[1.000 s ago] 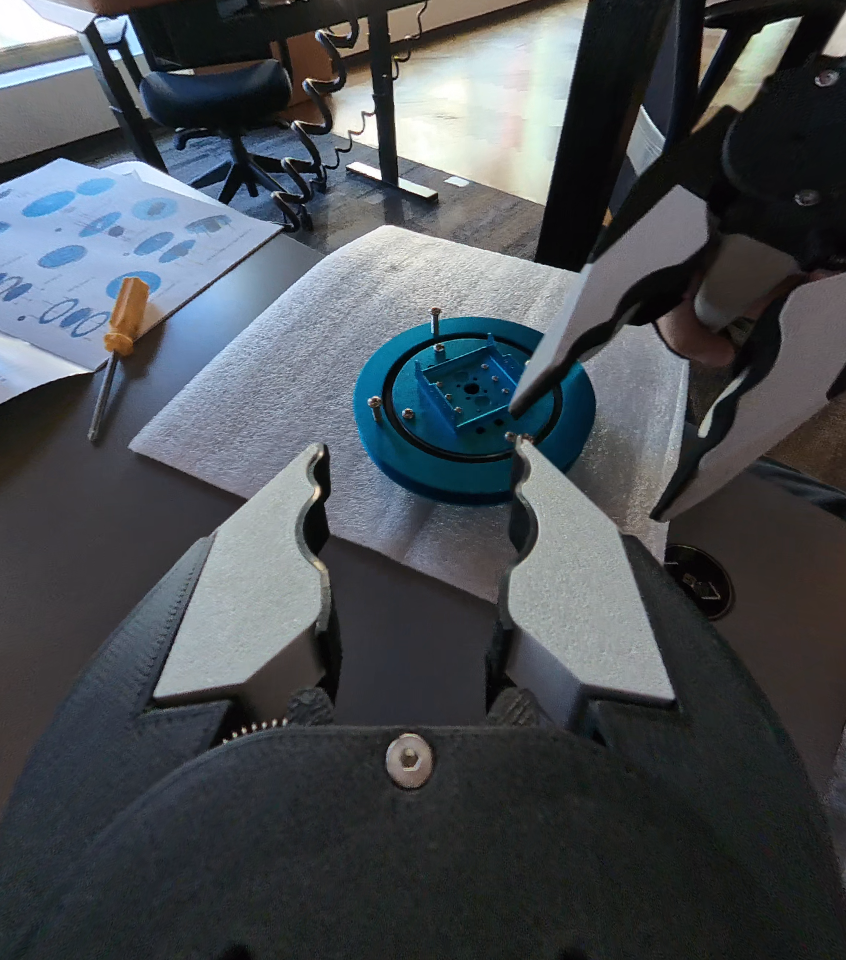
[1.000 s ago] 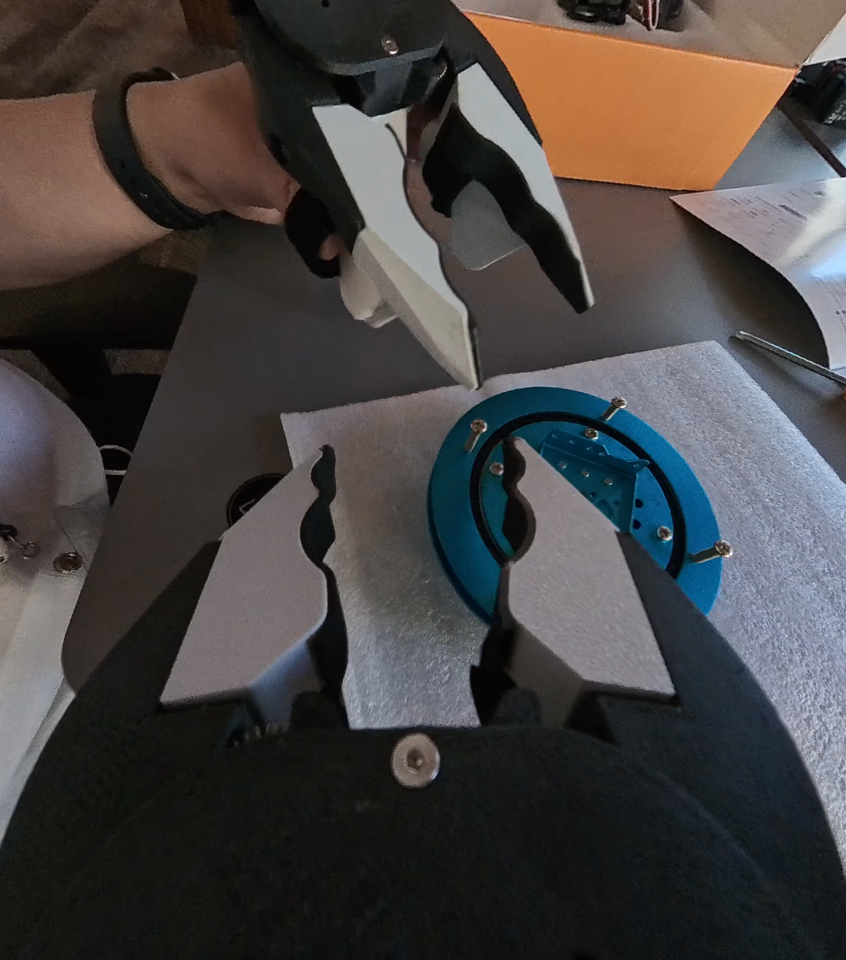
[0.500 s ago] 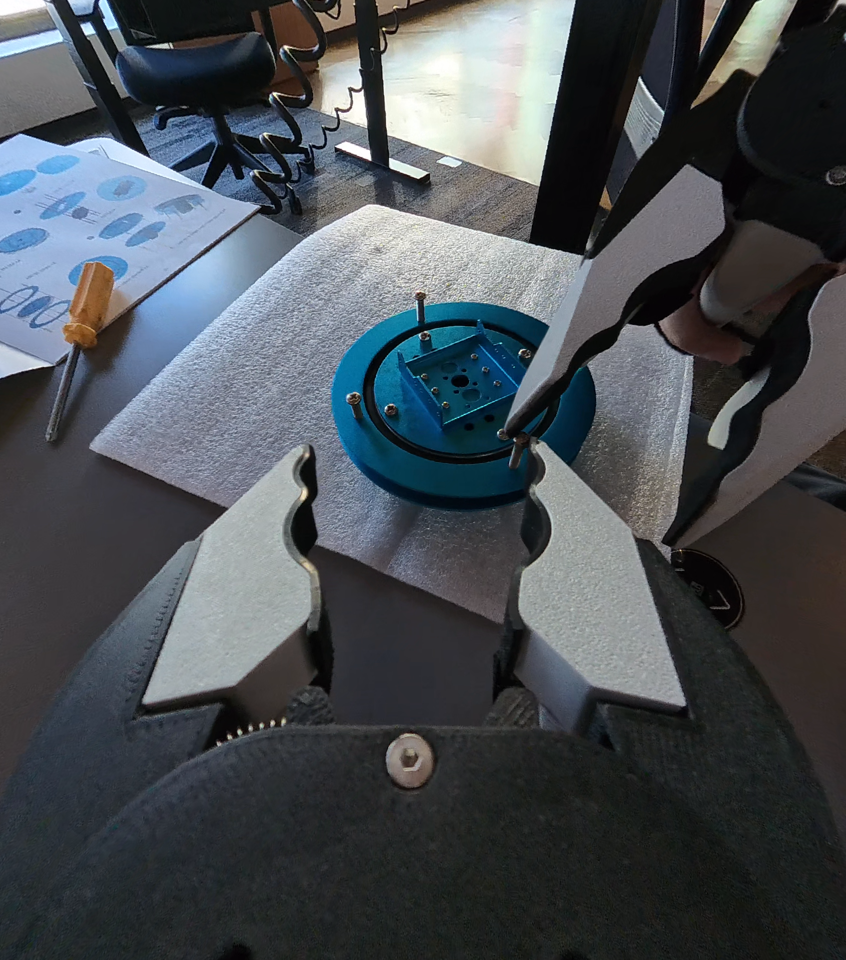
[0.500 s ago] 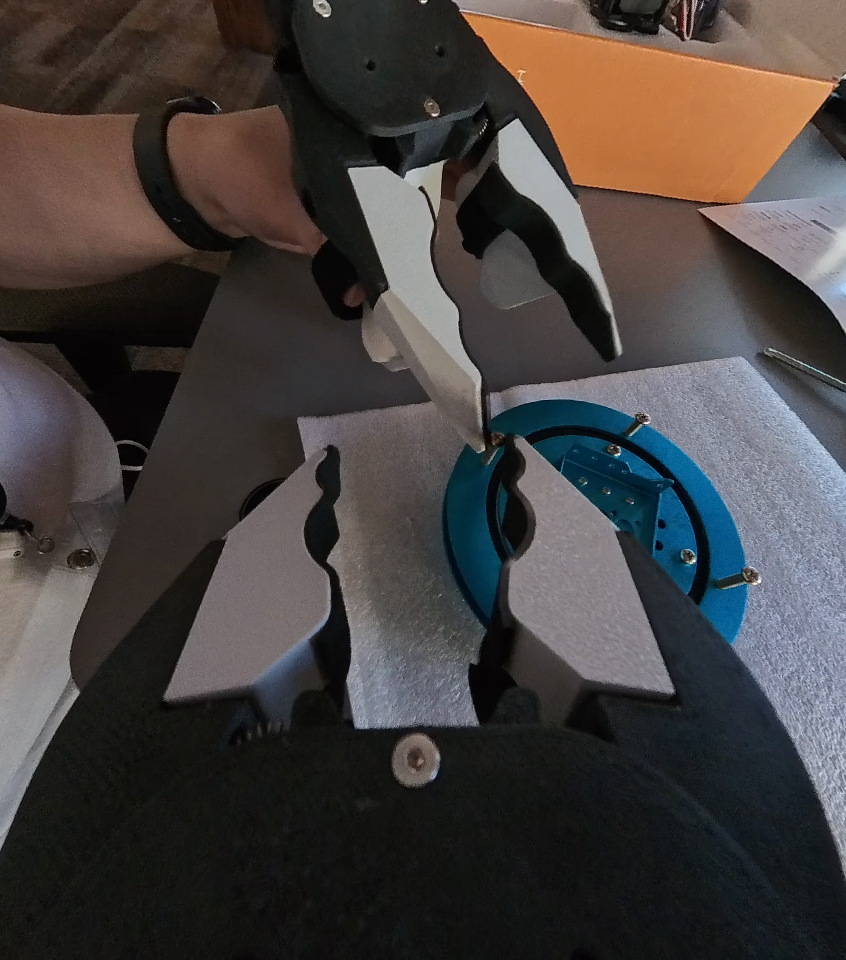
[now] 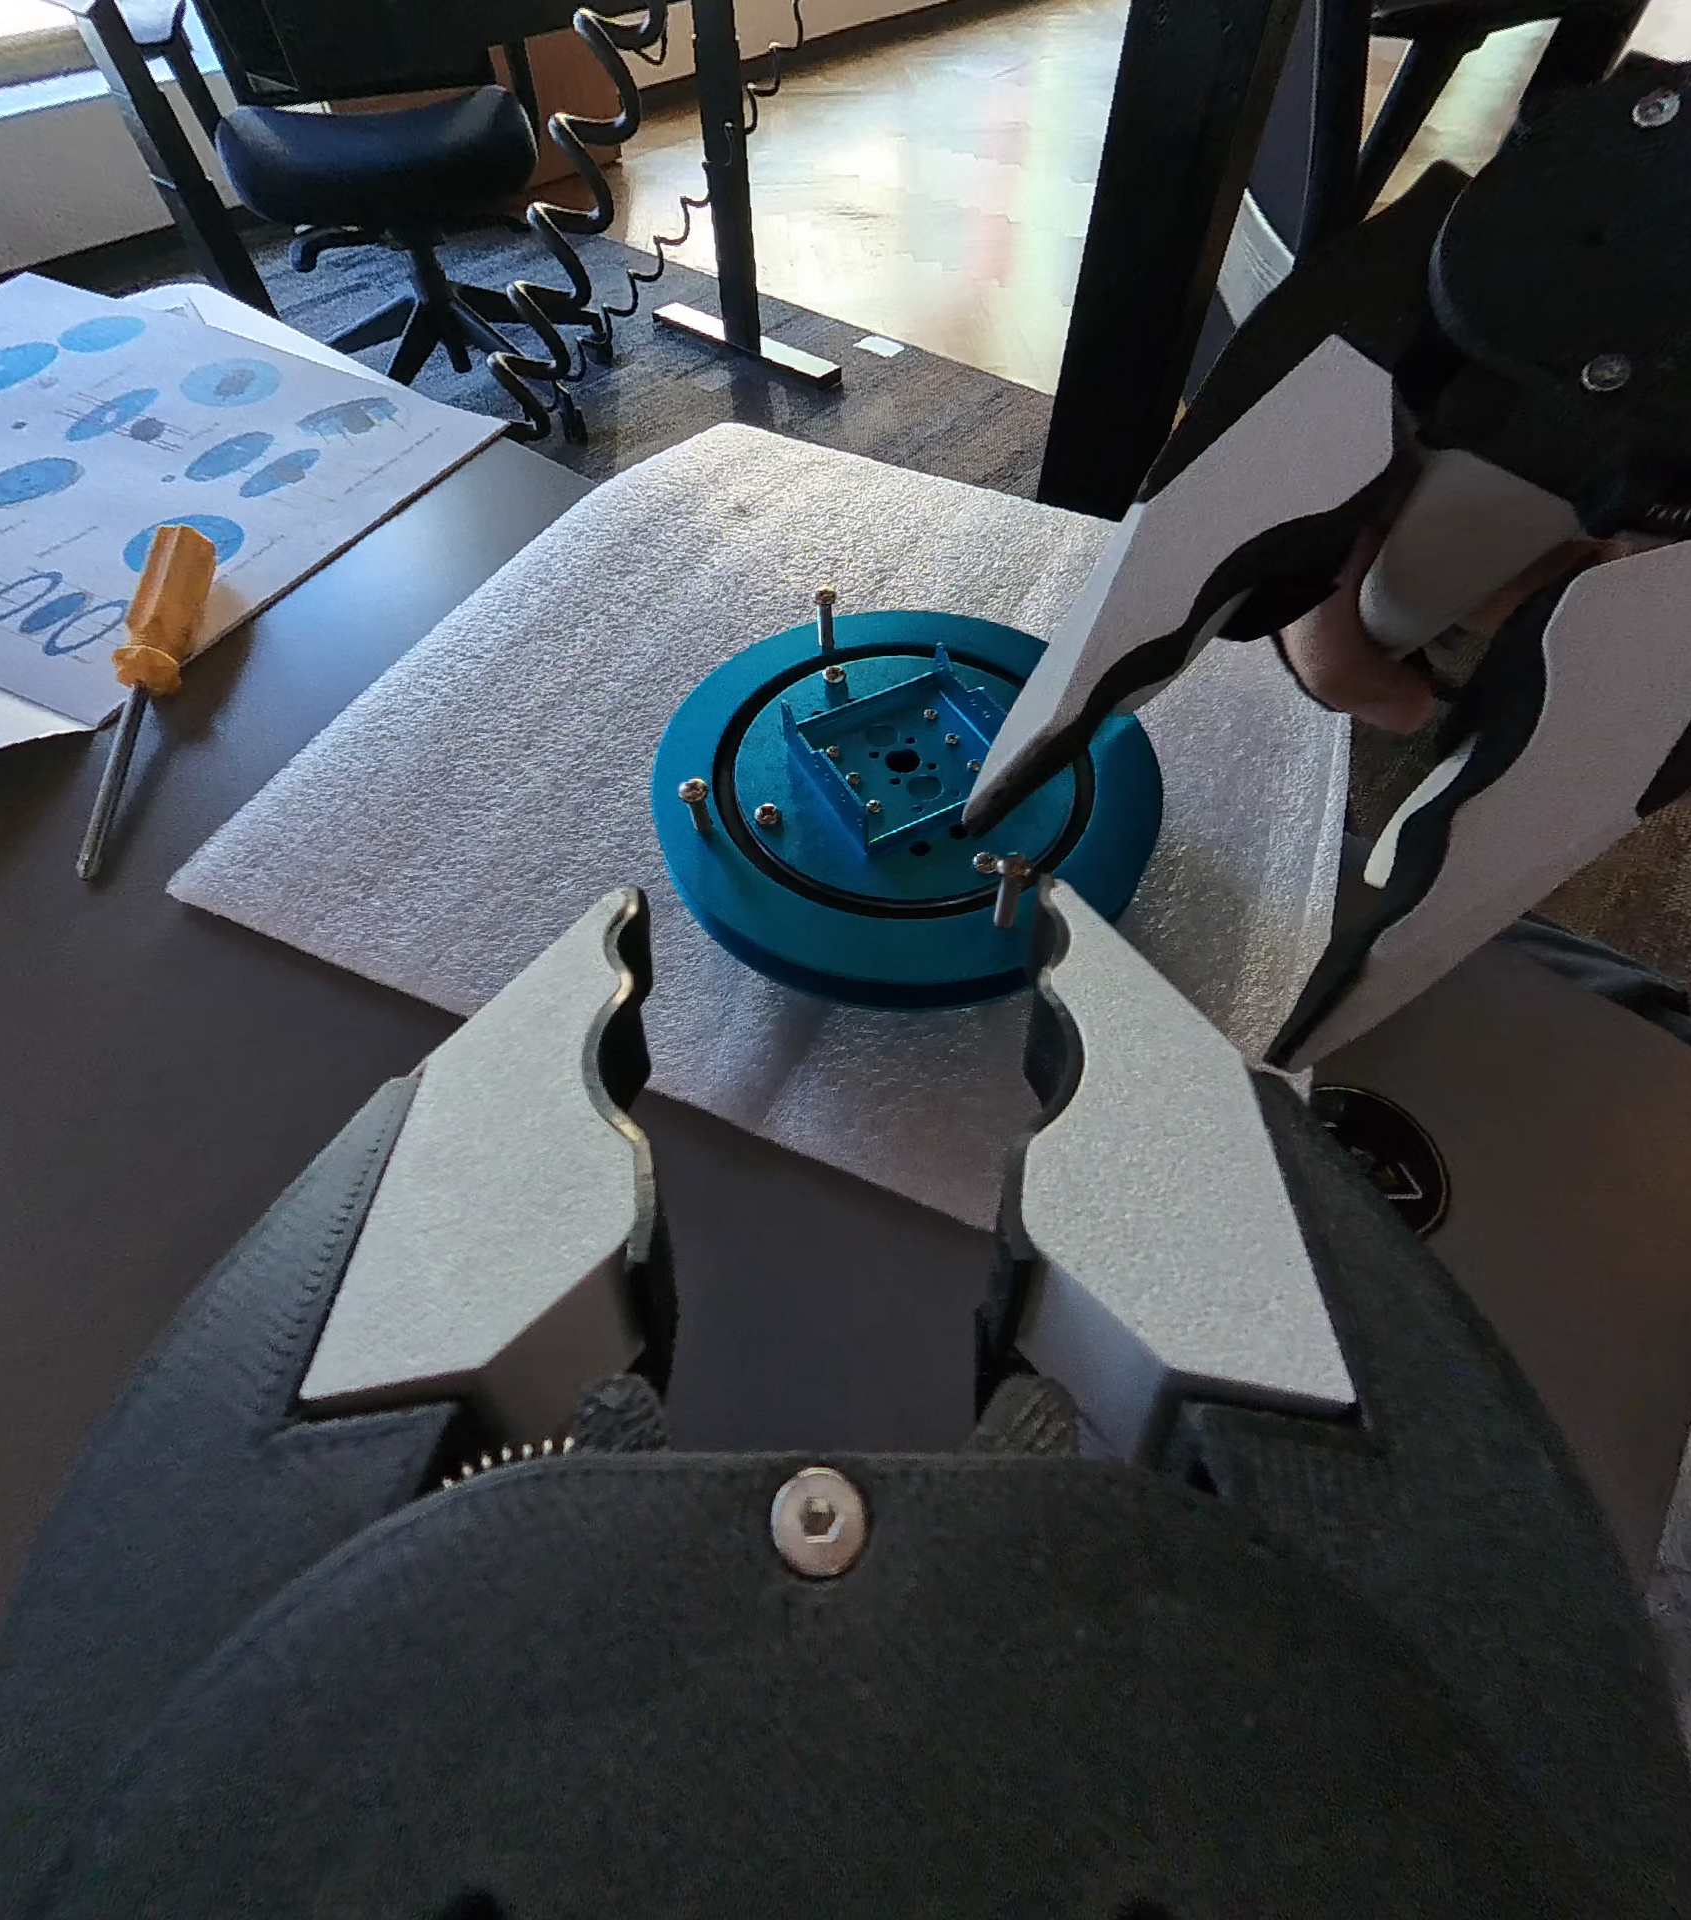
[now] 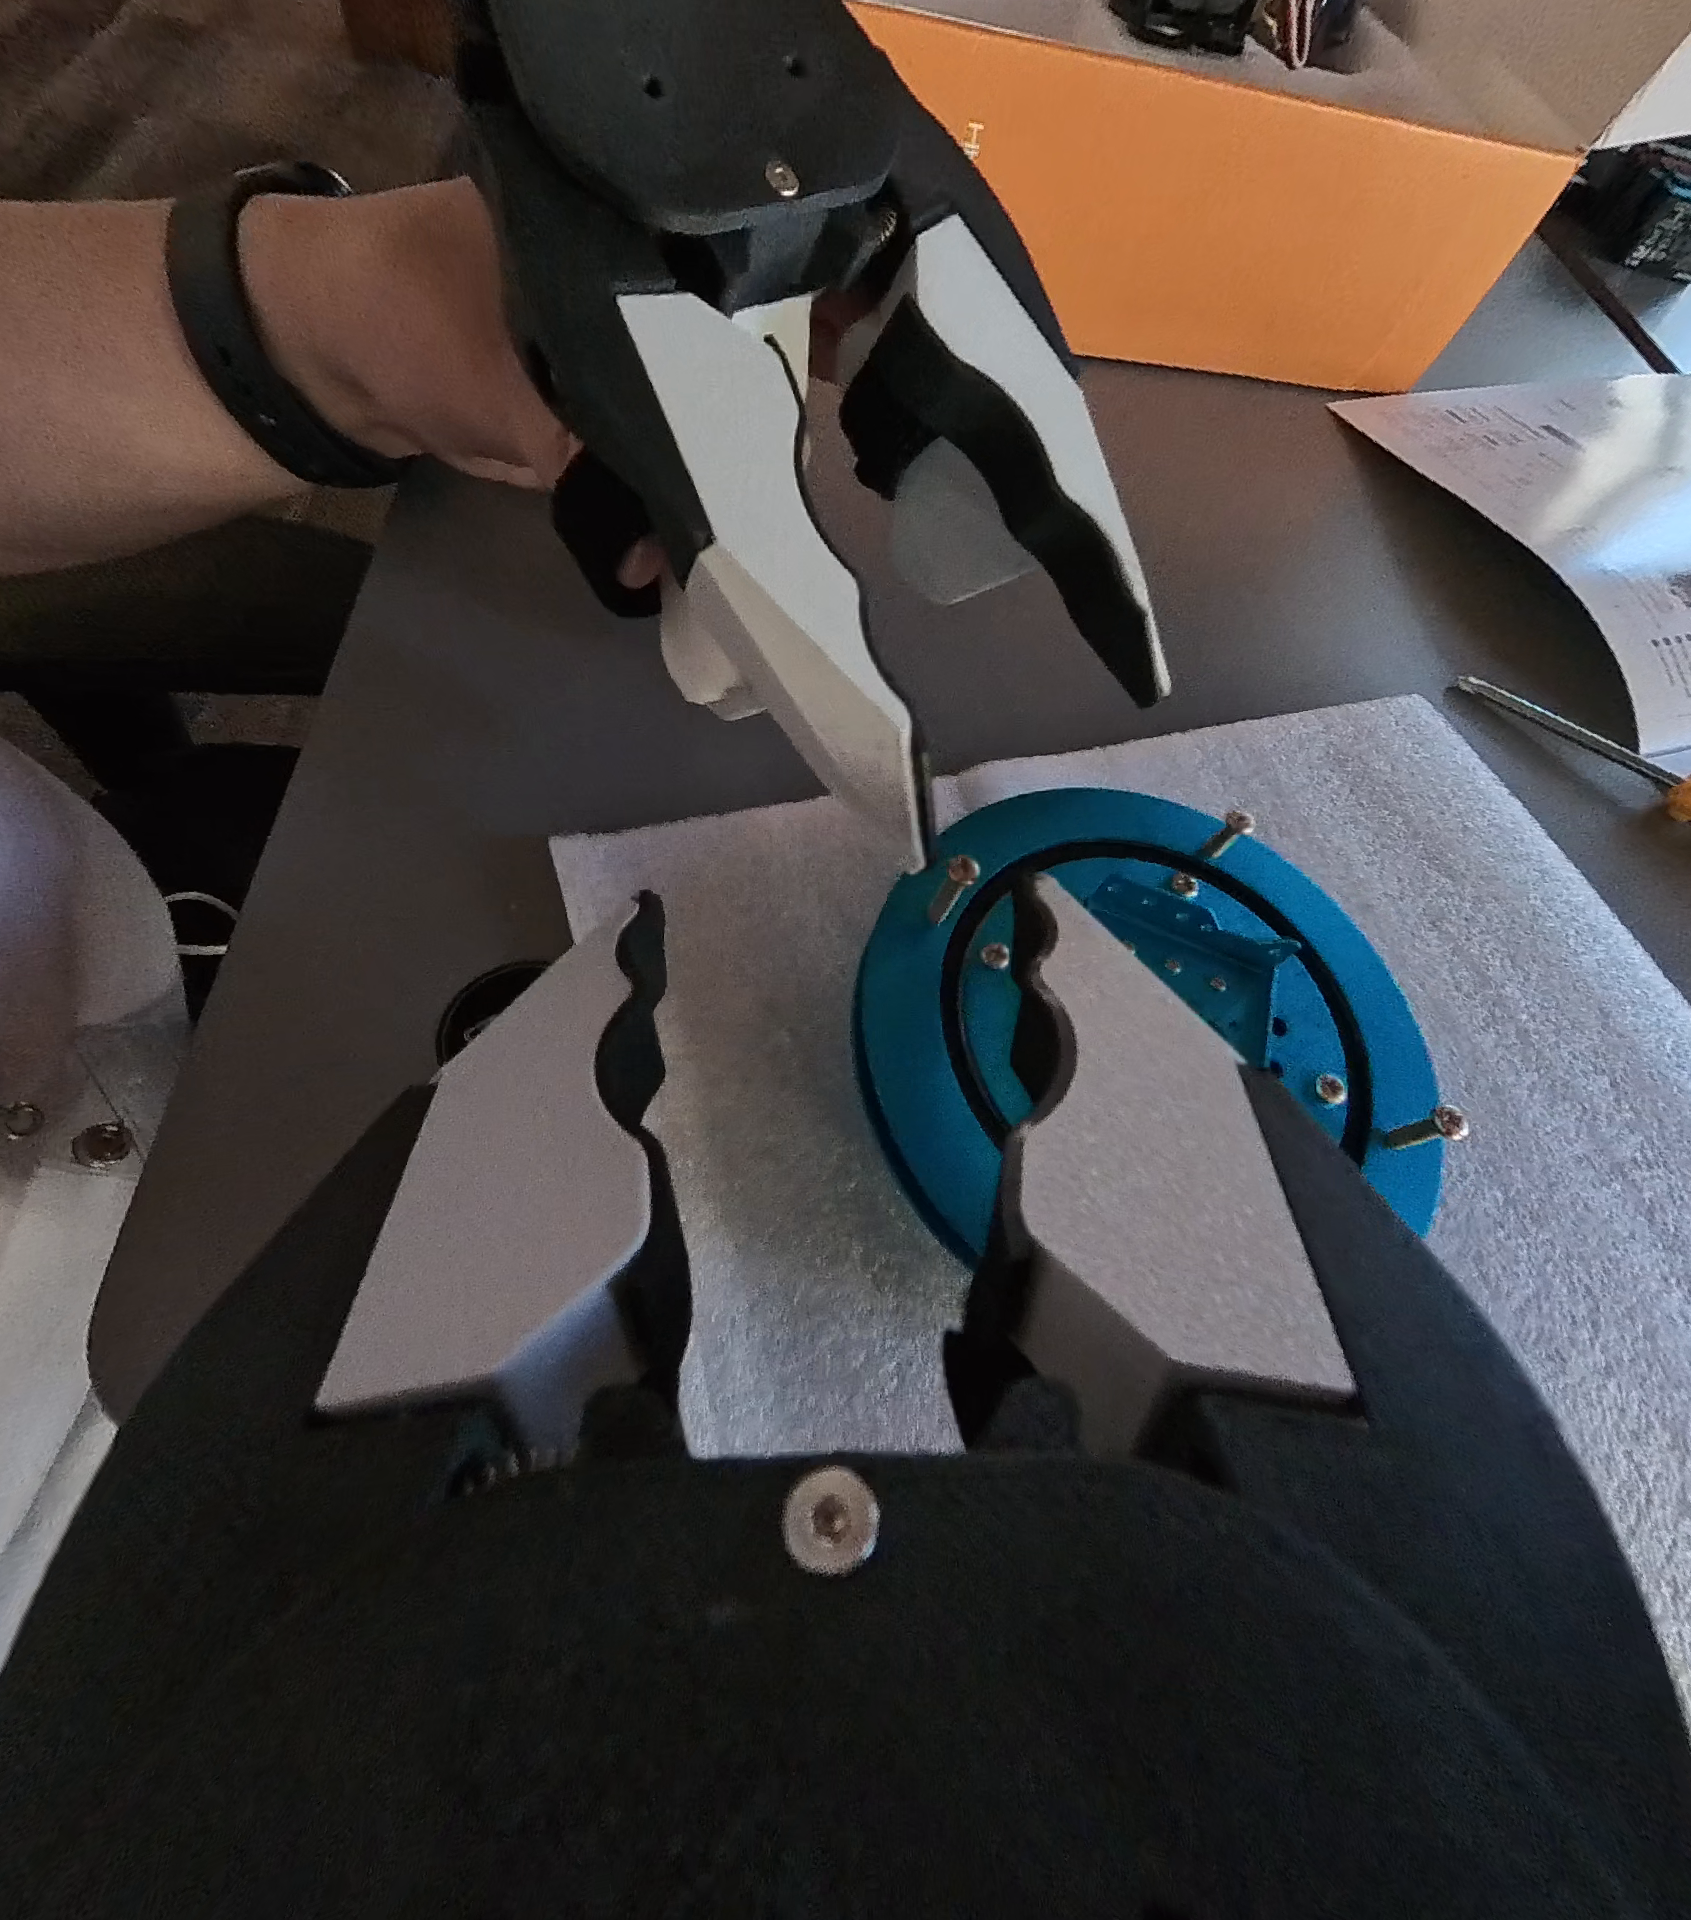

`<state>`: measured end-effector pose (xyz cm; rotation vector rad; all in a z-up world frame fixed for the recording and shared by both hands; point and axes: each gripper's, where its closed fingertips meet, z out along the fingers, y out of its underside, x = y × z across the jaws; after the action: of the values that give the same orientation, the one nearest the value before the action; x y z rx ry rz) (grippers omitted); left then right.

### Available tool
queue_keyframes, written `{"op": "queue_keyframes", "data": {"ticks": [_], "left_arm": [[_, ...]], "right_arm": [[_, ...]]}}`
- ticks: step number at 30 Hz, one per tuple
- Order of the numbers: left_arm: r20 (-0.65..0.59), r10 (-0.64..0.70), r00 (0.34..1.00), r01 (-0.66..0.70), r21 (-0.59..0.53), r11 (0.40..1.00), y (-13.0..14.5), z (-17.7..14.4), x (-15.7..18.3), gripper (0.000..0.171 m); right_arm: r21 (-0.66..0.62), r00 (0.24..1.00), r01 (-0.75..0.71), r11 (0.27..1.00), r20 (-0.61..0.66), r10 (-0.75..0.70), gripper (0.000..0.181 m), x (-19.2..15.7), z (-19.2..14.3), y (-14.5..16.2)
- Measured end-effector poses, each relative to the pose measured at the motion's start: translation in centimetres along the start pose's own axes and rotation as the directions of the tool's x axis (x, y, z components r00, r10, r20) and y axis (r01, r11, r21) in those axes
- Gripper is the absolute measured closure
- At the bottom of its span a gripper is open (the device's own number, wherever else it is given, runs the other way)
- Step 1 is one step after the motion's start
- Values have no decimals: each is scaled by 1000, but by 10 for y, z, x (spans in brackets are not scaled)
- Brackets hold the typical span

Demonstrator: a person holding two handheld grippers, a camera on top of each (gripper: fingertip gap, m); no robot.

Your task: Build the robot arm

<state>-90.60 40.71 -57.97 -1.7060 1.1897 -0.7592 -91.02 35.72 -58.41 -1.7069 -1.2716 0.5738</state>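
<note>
Disc (image 5: 908, 935) sits mid-frame on foam (image 5: 508, 748); left gripper (image 5: 836, 920) and right gripper (image 6: 836, 914) both spread, empty, their tips by a screw (image 5: 1005, 888).

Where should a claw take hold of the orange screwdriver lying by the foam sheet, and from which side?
Probably by the handle, coming straight down from above. The screwdriver lies flat on the table, so only its sides are free. The handle is its thickest part, while the metal shaft is thin and would likely slip. Set the fingers across the handle; it rests partly on the paper sheets.
</note>
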Motion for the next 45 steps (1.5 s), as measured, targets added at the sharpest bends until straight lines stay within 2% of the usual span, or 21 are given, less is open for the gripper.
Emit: {"op": "queue_keyframes", "data": {"ticks": [8, 15, 16, 17, 18, 22, 26, 35, 38, 41, 45], "left_arm": [[9, -1, 1000, 1, -10, 1000, 0, 4, -2, 94], [20, 4, 1000, -4, -15, 1000, 1, 3, -3, 93], [25, 5, 1000, -4, -17, 1000, 1, 3, -4, 94], [51, 7, 999, -6, -23, 1000, 3, 2, -8, 108], [65, 16, 998, -15, -22, 1000, 3, 0, -11, 105], [-64, -40, 997, 42, 30, 999, -8, -5, 9, 96], [-23, 19, 1000, -19, -11, 1000, -2, 1, 8, 96], [30, 28, 999, -27, -23, 999, 2, 3, -2, 92], [44, 28, 999, -28, -16, 999, 2, -1, -5, 101], [-40, 16, 999, -16, 15, 1000, -3, -1, 9, 97], [-16, 28, 999, -28, -4, 1000, -1, 3, 8, 98]], "right_arm": [[6, 999, 12, 1000, 33, -12, 117, -7, 2, -2], [1, 1000, 6, 1000, 11, -6, 117, -7, 0, 0], [2, 1000, 4, 1000, 9, -4, 117, -7, 0, 0], [8, 1000, 1, 1000, 11, -1, 119, -7, -1, 0], [19, 1000, -5, 1000, 16, 5, 123, -8, -2, -2], [15, 1000, -22, 1000, 3, 22, 116, -3, 0, 0], [18, 1000, 10, 1000, 16, -10, 116, -7, 4, -3], [12, 1000, 3, 1000, 15, -3, 118, -8, 0, 0], [22, 1000, -4, 1000, 25, 3, 126, -9, -1, -1], [24, 1000, -17, 1000, -13, 17, 110, -1, 1, -2], [29, 1000, -1, 1000, 29, 0, 113, -8, 6, -6]]}}
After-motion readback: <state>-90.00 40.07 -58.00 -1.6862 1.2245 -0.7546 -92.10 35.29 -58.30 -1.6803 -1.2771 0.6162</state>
